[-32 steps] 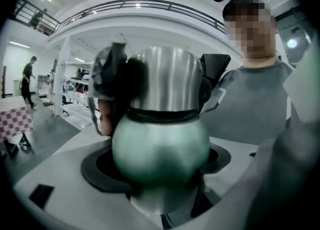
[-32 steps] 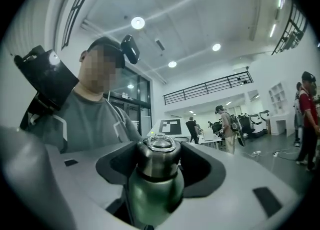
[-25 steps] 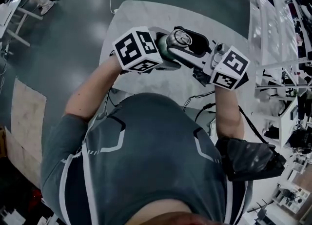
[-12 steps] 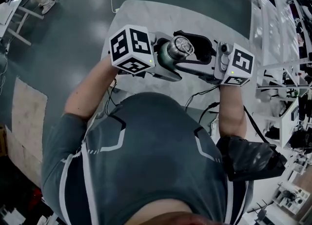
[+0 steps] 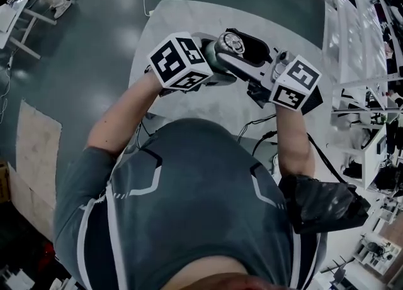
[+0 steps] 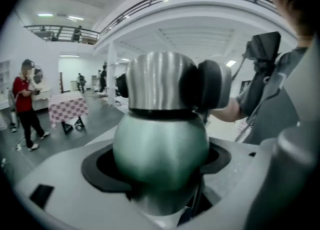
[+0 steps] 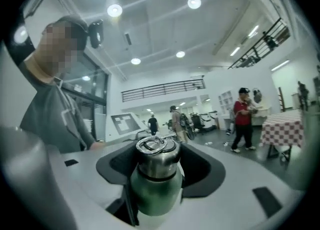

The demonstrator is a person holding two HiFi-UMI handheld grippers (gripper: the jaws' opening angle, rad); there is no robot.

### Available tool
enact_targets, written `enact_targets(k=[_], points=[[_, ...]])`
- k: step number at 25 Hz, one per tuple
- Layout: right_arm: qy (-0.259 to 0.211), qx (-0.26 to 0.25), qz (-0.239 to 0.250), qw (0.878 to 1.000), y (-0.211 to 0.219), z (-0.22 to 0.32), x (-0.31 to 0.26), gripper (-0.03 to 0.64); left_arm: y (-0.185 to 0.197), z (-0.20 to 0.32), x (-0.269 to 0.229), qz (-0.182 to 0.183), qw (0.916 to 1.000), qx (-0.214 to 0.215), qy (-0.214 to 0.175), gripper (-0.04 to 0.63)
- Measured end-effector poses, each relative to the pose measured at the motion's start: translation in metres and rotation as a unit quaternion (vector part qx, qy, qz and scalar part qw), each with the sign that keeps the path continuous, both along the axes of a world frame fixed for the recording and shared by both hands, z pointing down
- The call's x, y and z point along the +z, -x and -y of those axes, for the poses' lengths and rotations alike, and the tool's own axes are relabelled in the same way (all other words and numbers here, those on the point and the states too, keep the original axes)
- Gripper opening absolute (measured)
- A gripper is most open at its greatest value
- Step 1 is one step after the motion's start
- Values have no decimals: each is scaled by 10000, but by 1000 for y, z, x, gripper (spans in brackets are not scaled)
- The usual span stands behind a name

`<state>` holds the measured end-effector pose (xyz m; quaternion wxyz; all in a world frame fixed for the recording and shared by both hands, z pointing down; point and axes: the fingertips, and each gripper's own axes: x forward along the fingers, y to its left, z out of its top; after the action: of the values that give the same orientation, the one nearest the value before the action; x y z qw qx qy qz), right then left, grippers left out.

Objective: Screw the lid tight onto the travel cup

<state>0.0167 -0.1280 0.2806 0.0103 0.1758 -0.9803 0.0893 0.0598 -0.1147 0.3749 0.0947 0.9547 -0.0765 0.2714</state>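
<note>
Cup's off the desk (image 5: 189, 18), held up in front of the person's chest btwn both tools. The left gripper (image 6: 160, 179) is clenched on the green body of the travel cup (image 6: 160, 144); the body fills the gap btwn its fingers in the left gripper view.

The right gripper (image 7: 156, 176) comes in from the person's right and sits on the lid (image 6: 157, 82). Its dark fingers (image 6: 214, 84) show either side of the silver cap in the left gripper view, one per flank, and look to be touching. Its jaws have just been closing w/ the lid btwn them, so it reads as grasping the lid, at a wide setting.

Key relation: the cup's long axis runs roughly upright, lid end w/ its ring handle toward the head cam and green end down into the left fingers. The right fingers cross that axis from the side instead of pointing along it. So prob. a plain wrist roll won't spin the lid; the right hand needs to sweep round the axis while the left holds the body still.

Lid looks seated square on the body, w/ a thin dark seam all round. How tight it is can't be told. Risk: pads slipping on smooth steel.
</note>
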Motion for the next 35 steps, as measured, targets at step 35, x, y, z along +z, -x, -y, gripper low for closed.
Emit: enact_targets(k=[35], points=[[752,-77,237,9969,-6,1,17,247,-4,-5,11,-526,9961,206,672,400]])
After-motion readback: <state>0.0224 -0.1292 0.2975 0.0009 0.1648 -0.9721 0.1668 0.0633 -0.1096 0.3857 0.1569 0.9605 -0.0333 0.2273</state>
